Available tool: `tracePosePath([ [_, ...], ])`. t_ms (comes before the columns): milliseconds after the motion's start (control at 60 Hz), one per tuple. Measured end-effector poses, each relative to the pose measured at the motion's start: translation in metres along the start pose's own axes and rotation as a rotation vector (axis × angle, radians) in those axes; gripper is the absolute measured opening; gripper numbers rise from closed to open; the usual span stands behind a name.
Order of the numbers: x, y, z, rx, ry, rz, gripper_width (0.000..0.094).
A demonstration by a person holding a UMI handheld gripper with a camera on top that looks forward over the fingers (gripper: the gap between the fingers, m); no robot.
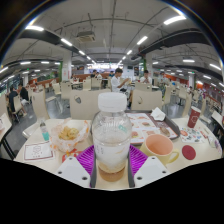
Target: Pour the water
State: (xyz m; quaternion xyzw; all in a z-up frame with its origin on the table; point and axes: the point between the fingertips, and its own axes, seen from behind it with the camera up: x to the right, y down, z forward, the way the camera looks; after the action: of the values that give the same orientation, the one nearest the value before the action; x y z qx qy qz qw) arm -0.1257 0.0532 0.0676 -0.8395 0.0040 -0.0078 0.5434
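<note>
Counter is cluttered. At 9 o'clock from the bottle, a small framed card; a snack bag sits just right of it. Dead centre: clear water bottle, white cap, upright, low liquid level, held between the purple pads. Gripper pinching the bottle, both fingers pressing its sides. At 3 o'clock from the bottle, an orange bowl, then a red round thing, and a dark red cup beyond them. People seated at 12 o'clock, far back.
</note>
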Motion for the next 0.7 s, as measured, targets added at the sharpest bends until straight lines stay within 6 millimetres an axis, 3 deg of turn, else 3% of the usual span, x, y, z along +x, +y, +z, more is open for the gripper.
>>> tracePosePath([
  [100,-0.02,-0.012,-0.015,-0.009,-0.057,-0.03,0.0427],
  [200,-0.043,-0.046,-0.039,0.024,-0.137,0.038,0.0426],
  [267,-0.06,-0.076,-0.054,0.034,-0.218,0.209,0.0426],
  [383,-0.07,-0.123,-0.068,0.032,-0.366,0.596,0.0425],
  [517,-0.058,-0.153,-0.06,0.007,-0.498,1.057,0.0423],
  [633,-0.035,-0.154,-0.038,-0.026,-0.575,1.433,0.0426],
  [650,-0.032,-0.161,-0.056,-0.039,-0.581,1.488,0.0426],
  [667,-0.033,-0.157,-0.042,-0.04,-0.587,1.53,0.0426],
  [700,-0.027,-0.154,-0.035,-0.051,-0.605,1.628,0.0427],
])
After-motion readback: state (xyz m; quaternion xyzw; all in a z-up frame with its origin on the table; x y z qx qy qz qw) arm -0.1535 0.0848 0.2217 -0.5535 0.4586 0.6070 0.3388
